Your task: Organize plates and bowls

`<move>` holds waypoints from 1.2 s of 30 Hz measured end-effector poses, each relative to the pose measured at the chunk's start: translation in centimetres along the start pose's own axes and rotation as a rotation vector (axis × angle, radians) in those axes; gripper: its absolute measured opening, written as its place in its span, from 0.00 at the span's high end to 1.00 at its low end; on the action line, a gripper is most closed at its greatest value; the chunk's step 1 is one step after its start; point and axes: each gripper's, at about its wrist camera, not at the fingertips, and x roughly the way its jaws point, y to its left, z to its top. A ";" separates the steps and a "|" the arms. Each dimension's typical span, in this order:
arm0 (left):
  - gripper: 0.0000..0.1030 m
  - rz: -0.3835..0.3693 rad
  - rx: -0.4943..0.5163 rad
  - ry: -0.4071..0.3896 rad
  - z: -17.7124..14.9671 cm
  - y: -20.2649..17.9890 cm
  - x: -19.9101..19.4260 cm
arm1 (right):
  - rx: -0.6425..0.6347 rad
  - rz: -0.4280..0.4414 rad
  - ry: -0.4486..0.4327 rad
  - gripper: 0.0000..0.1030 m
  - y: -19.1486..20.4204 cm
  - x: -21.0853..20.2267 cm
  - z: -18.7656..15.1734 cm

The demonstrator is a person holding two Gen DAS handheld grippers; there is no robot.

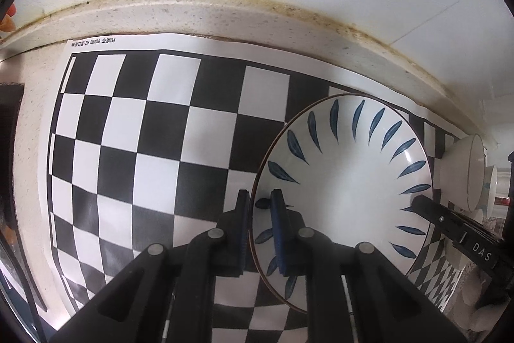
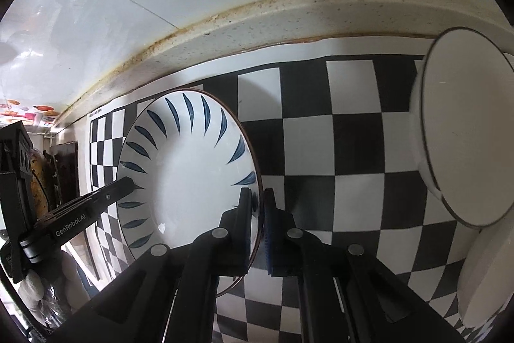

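A: Where is the plate point(image 1: 347, 182)?

B: Over the checkered mat point(image 1: 154, 150), beside the white bowls point(image 2: 465, 134). The left gripper point(image 1: 260, 214) pinches one edge of its rim, the right gripper point(image 2: 258, 214) the opposite edge, both pressed tight on it.

A: How should the carry go?

B: Probably level, both hands moving together so neither pinch twists the rim, then lowered gently, clear of the bowls, before either lets go.
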 end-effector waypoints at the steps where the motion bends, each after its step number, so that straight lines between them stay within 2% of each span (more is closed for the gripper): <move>1: 0.89 -0.003 0.001 -0.006 -0.3 -0.2 -0.4 | 0.000 0.005 -0.003 0.92 -0.1 -0.4 -0.2; 9: 0.89 -0.022 0.030 -0.053 -2.5 -0.4 -4.1 | -0.005 0.047 -0.035 0.93 -0.9 -3.7 -2.5; 19: 0.89 -0.021 0.086 -0.115 -6.3 -1.3 -8.8 | -0.014 0.085 -0.082 0.93 -1.6 -8.2 -7.3; 30: 0.89 -0.028 0.132 -0.129 -11.6 -4.8 -10.5 | -0.003 0.099 -0.089 0.93 -4.3 -11.4 -14.2; 36: 0.89 -0.037 0.174 -0.101 -14.9 -5.9 -10.1 | 0.006 0.094 -0.078 0.93 -6.1 -11.9 -17.8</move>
